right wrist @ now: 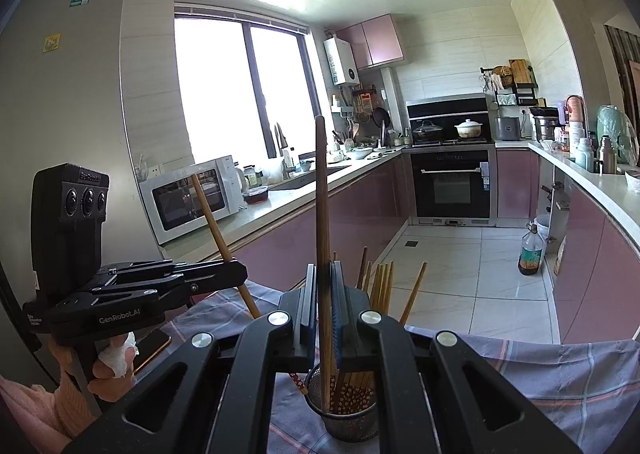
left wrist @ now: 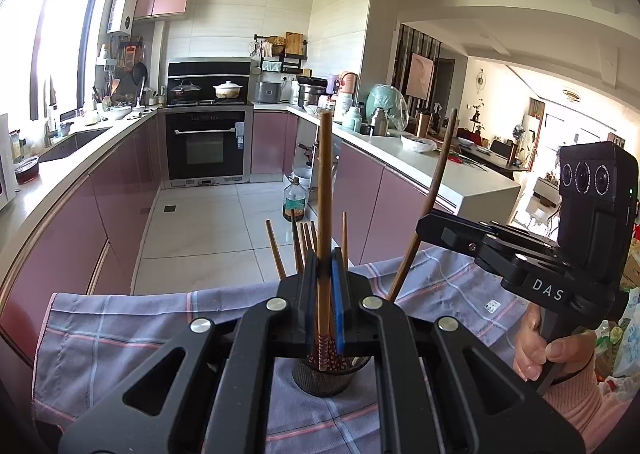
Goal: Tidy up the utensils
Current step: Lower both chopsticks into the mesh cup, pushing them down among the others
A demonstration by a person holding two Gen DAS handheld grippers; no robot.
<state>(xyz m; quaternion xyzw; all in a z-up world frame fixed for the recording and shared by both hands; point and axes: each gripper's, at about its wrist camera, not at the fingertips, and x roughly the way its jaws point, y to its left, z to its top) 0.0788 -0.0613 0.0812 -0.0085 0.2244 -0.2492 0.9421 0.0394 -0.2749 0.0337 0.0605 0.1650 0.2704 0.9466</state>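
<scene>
Both your hand-held grippers are clamped on a chopstick each. The left hand-held gripper (left wrist: 325,274) pinches a reddish-brown chopstick (left wrist: 325,190) roughly upright, patterned end down, right above the mesh holder (left wrist: 326,382). The right hand-held gripper (right wrist: 323,286) grips a darker chopstick (right wrist: 322,214), and its lower end is already inside the mesh holder's rim (right wrist: 348,420).

The holder sits on the plaid cloth (left wrist: 140,334) covering the counter, directly under both sets of jaws. Several more chopsticks (right wrist: 382,282) already stand in the holder, fanning out above its rim.

Handling, as I judge it:
- These sticks are light, stiff and thin — they won't bend, but smooth lacquered wood can twist or slide between the pads if you squeeze off-centre.
- You're holding low on the shaft, near the patterned end. That leaves a long free length above the jaws, so any wrist roll swings the top wide.
- The holder looks light too; a stick pushed against its wall or the bundle inside could tip it on the soft cloth.

Suggest lowering straight down into a gap beside the standing bundle and releasing only once the tip is below the rim.
</scene>
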